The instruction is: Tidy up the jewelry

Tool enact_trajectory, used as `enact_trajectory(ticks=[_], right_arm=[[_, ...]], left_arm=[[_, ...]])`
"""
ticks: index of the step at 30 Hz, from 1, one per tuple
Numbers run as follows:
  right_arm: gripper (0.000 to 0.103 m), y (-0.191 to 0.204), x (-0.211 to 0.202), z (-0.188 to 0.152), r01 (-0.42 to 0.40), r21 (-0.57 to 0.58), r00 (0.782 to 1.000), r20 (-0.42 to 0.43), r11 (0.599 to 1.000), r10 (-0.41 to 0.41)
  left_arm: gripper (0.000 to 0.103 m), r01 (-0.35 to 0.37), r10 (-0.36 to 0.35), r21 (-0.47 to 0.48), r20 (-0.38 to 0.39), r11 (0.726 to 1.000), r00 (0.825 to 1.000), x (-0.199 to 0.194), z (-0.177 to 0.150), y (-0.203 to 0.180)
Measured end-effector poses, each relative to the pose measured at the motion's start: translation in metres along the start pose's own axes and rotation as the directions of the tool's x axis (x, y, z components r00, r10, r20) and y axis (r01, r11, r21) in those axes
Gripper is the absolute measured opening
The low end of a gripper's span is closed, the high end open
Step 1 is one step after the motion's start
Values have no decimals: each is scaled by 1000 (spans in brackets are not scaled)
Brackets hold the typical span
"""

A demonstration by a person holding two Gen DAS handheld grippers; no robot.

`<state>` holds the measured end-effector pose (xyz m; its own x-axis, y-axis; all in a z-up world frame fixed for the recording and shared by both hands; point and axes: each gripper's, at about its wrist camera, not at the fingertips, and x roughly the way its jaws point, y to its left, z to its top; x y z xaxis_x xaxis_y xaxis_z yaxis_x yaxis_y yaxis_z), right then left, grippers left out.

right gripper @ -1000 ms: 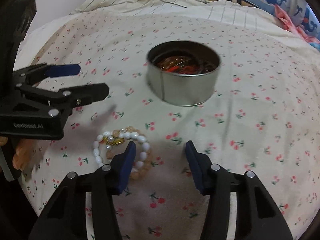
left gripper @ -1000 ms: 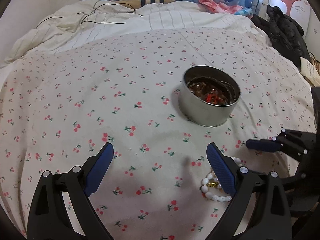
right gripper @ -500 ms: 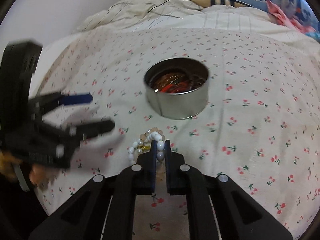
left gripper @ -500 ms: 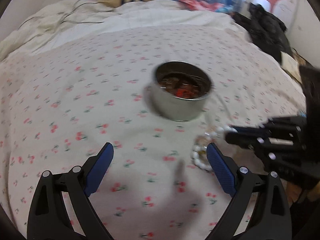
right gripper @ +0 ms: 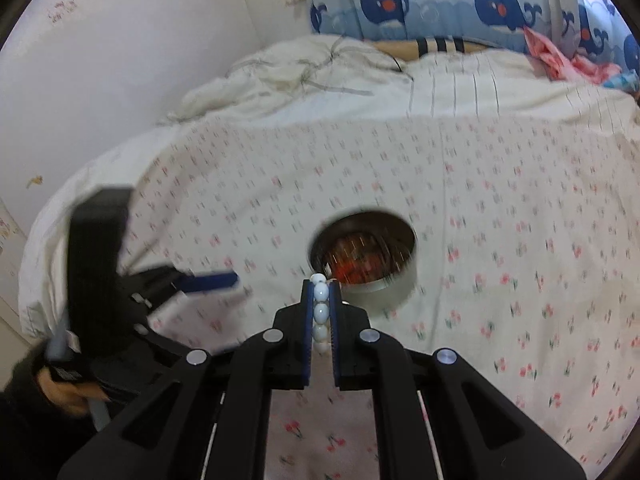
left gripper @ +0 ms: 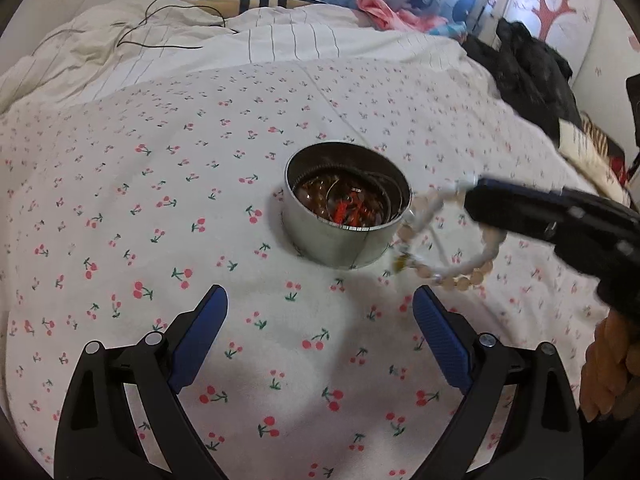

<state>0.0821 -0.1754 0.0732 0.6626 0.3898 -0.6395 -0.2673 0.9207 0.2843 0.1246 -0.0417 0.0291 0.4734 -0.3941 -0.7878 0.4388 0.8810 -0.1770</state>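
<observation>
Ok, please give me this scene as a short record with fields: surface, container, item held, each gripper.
surface: bed sheet with a cherry print
container: round tin, open, jewelry inside
item held: bead bracelet, white and peach beads, hanging beside the tin, off the sheet
right gripper: shut on the bracelet's white beads
left gripper: open, nothing between its fingers, pointing toward the tin
</observation>
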Motion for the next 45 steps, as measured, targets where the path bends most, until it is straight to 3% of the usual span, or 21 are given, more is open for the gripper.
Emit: enact_trajectory(ticks=[3, 6, 8, 10, 12, 13, 14, 15, 16, 19, 23, 29, 30, 31, 32, 33, 34, 35, 36, 37, 45], right_arm=[[8, 0, 2, 14, -49, 32, 999, 17, 998, 48], [8, 3, 21, 11, -9, -7, 996, -88, 1000, 8], [8, -10, 26, 2, -109, 82, 985, -127, 991, 119], [8, -15, 30, -6, -34, 33, 981, -191, 999, 40], [8, -19, 24, -12, -157, 75, 967, -190, 985, 169], [8, -17, 28, -16, -51, 6, 975, -218, 999, 51], [8, -24, 34, -20, -13, 19, 969, -247, 1000, 17], [8, -34, 35, -24, -65, 89, 963, -254, 994, 86], [8, -33, 28, -24, -146, 104, 959, -229, 984, 167], [8, -39, 23, -24, -47, 70, 971, -230, 996, 63], [8, -54, 6, -17, -162, 164, 973, -135, 973, 185], [9, -76, -1, -11, -208, 248, 969, -81, 946, 234], [9, -76, 5, -12, -119, 213, 980, -132, 970, 149], [9, -70, 14, -15, 77, 100, 979, -194, 992, -57], [11, -72, 31, -21, 270, -10, 930, -256, 963, -263], [14, -84, 39, -27, 271, 46, 924, -291, 961, -247], [14, -101, 40, -32, 194, 175, 944, -300, 965, -136], [26, -111, 37, -33, 188, 219, 948, -295, 957, -119], [46, -112, 32, -31, 248, 186, 938, -289, 951, -188], [52, -114, 21, -28, 265, 174, 942, -257, 948, -216], [55, -110, 16, -31, 176, 200, 969, -205, 964, -135]], left_arm=[[90, 25, -25, -23, -1, 999, 1000, 0, 3, 3], [90, 24, -23, 14, -29, 1000, 999, 1, 2, 2], [90, -17, 19, 50, -45, 999, 999, 1, -1, 4], [90, -29, 32, 47, -59, 998, 998, 1, -4, 10], [90, -30, 31, 26, -55, 999, 998, -3, -4, 17], [90, -30, 30, 13, -52, 999, 998, -4, -4, 19], [90, -28, 28, 1, -49, 1000, 998, -5, -3, 21], [90, -27, 26, -7, -48, 1000, 998, -5, -4, 23], [90, -25, 25, -14, -48, 1000, 999, -5, -4, 24], [90, -26, 25, -15, -49, 1000, 998, -6, -5, 23], [90, 14, -15, -9, -53, 1000, 998, -2, -8, 14], [90, 71, -67, 50, -71, 996, 995, 15, -4, -21], [90, 73, -68, 61, -73, 996, 995, 16, -4, -25], [90, 76, -70, 70, -72, 995, 995, 18, -3, -30], [90, 78, -73, 74, -74, 994, 995, 20, -3, -33], [90, 80, -73, 79, -81, 994, 994, 23, -3, -35], [90, 75, -68, 83, -88, 994, 994, 25, -5, -37], [90, 68, -60, 87, -93, 994, 994, 25, -6, -37], [90, 56, -46, 98, -101, 994, 994, 27, -8, -38], [90, 53, -42, 106, -104, 993, 994, 27, -9, -38], [90, 61, -52, 82, -99, 995, 994, 36, -7, -41]])
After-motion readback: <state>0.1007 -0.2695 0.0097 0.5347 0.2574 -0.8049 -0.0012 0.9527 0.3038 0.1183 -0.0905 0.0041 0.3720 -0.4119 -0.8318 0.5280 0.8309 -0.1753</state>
